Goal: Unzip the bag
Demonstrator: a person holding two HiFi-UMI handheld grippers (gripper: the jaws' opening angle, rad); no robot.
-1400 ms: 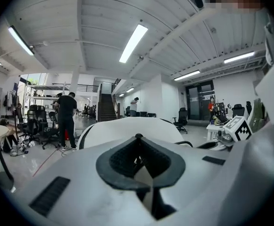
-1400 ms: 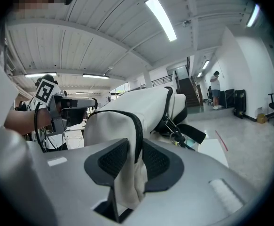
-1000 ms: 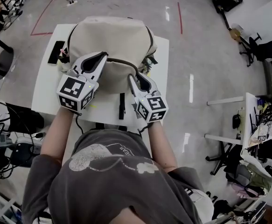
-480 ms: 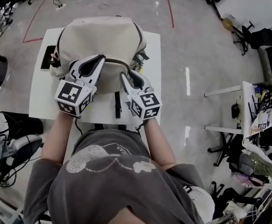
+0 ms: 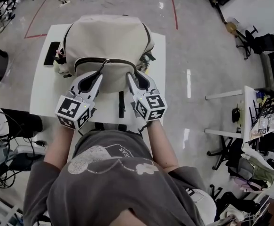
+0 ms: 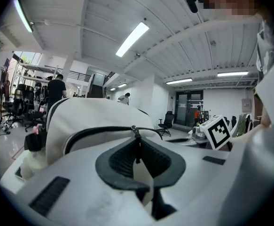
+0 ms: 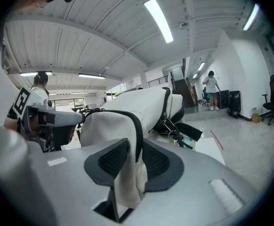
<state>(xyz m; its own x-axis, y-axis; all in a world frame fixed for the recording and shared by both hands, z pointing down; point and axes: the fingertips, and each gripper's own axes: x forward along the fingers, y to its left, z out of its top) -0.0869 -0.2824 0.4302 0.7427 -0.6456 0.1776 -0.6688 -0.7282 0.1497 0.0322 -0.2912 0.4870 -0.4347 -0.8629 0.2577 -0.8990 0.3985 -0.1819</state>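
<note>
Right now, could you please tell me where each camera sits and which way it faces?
Head view: on the person's head, facing steeply down at the beige backpack on the white table; shows shirt, forearms, left tool, right tool.
Left gripper view: rides the left tool, facing along jaws shut on the zipper pull; person at top edge.
Right gripper view: rides the right tool, facing along jaws pinching backpack fabric; person at top edge.
Shared: both gripper views show the zipper and the other tool.

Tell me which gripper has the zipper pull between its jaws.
The left gripper: the thin dark zipper pull hangs pinched between its jaws. The right gripper has its jaws clamped on a fold of the beige bag instead.
</note>
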